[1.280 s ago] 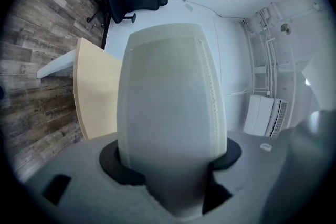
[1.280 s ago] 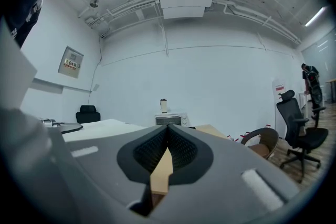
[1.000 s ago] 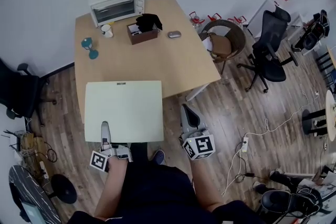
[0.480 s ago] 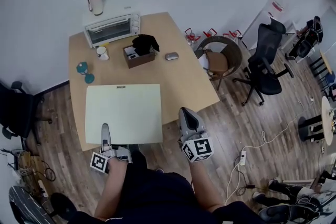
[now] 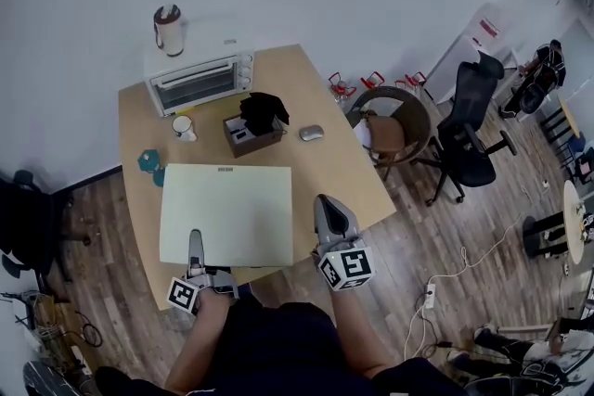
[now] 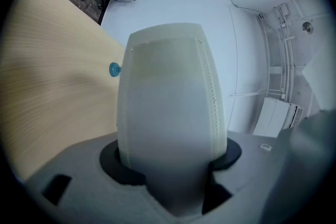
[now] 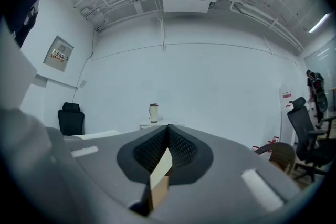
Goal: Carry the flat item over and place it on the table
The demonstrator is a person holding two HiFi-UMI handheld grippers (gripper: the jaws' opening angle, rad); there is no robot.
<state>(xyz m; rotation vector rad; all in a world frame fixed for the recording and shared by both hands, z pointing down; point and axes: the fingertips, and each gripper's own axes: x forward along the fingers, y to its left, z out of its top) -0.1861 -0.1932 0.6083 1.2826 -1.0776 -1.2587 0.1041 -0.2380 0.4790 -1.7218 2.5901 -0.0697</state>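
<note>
- Wooden table (image 5: 343, 153) takes up most of the head view, with office chairs (image 5: 464, 139) off to the right on the floor.
- The flat item (image 5: 227, 213), a pale cream mat, is spread over the table's near half. Its far edge is just short of the open box (image 5: 249, 136), and I can't tell whether it's touching the top.
- Toaster oven (image 5: 197, 81) sits at the far edge.
- Left gripper (image 5: 195, 241) is clamped on the mat's near edge, so its jaws are part-way apart with the mat filling the gap.
- Right gripper (image 5: 325, 201) is beside the mat's near right corner, not touching it, with its jaws closed together on nothing.
- Mug (image 5: 183, 126) and mouse (image 5: 310, 134) sit either side of the box.
</note>
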